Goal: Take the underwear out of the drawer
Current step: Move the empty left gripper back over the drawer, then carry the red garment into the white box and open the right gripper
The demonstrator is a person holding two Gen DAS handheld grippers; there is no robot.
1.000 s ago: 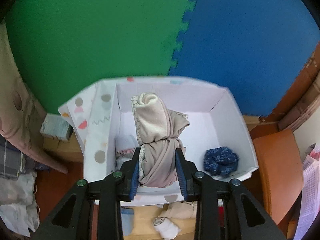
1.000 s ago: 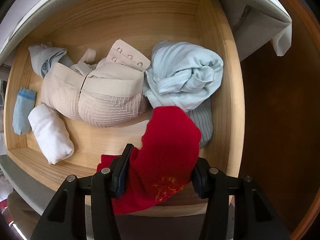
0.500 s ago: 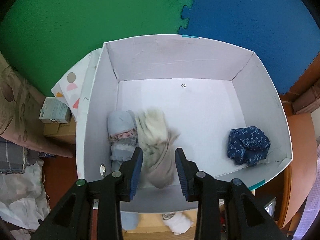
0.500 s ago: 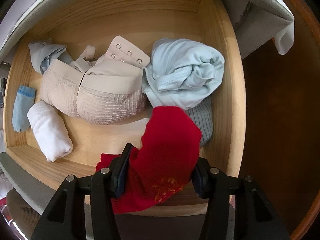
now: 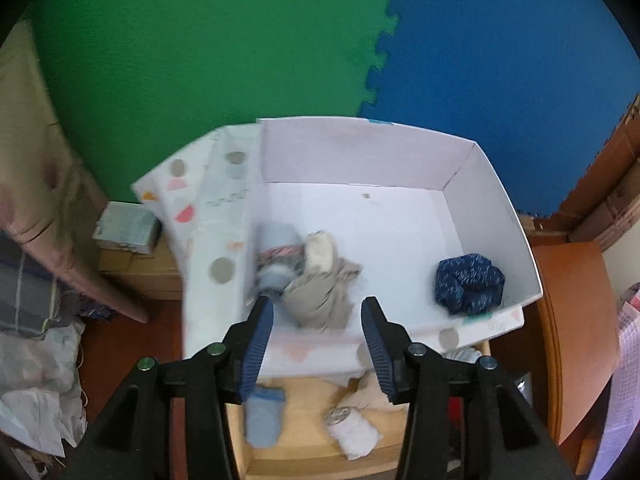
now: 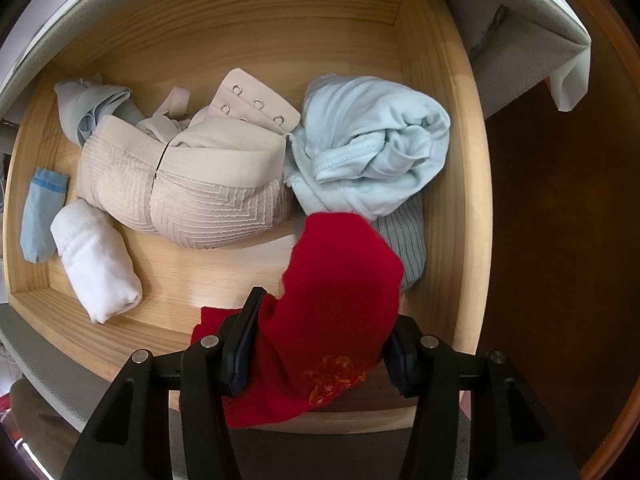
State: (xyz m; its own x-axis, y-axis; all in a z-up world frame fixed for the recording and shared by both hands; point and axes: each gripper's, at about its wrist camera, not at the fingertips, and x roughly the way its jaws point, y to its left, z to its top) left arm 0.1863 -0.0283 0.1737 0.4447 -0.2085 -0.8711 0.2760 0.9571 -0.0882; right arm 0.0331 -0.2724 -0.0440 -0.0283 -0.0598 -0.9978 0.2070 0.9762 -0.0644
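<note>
The left gripper (image 5: 317,322) hangs above the near edge of a white box (image 5: 502,200), fingers spread wide with nothing between them. Inside the box, a beige garment (image 5: 320,300) lies crumpled at the near left, touching a pale blue patterned bundle (image 5: 276,258) on its left. A dark blue patterned piece (image 5: 468,284) sits apart at the near right corner. The box stands on green (image 5: 200,60) and blue (image 5: 500,60) foam mats. A small carton (image 5: 126,228) lies to the left of the box.

The right gripper (image 6: 320,344) is over the near right of the wooden drawer (image 6: 440,120), fingers closed on a red garment (image 6: 336,304) that fills the gap between them and hides the drawer floor beneath. Just beyond the red garment lies a light blue rolled garment (image 6: 372,144), with a grey ribbed piece (image 6: 404,244) under its near edge. A beige bra (image 6: 188,196) occupies the middle, touching the light blue roll. A grey-blue garment (image 6: 88,108) sits at the far left, a white rolled sock (image 6: 96,264) at the near left, and a small blue sock (image 6: 40,216) beside it against the left wall.
</note>
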